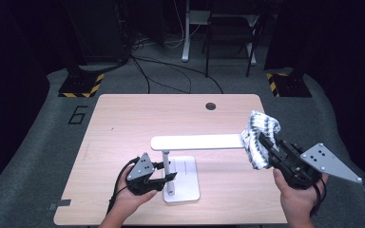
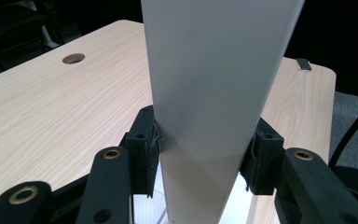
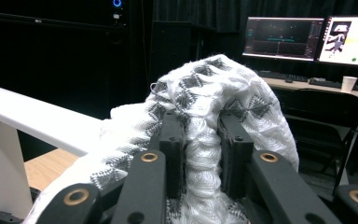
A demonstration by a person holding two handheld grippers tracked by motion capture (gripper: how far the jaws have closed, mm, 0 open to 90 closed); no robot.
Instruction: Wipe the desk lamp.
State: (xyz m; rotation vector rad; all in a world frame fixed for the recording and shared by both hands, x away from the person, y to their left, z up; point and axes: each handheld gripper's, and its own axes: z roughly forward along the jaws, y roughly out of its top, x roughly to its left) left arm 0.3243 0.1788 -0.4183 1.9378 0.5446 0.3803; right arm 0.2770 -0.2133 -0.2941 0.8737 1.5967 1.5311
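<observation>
Item: white desk lamp on bench, post clamped by left gripper. Knit cloth pinched tight in right gripper, touching lamp arm's right end.

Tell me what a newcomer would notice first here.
Most likely the white lamp standing near the front of the table, its long arm stretching right. The left gripper clamps its post, and the right gripper presses a black-and-white cloth against the arm's right end, as if wiping it.
</observation>
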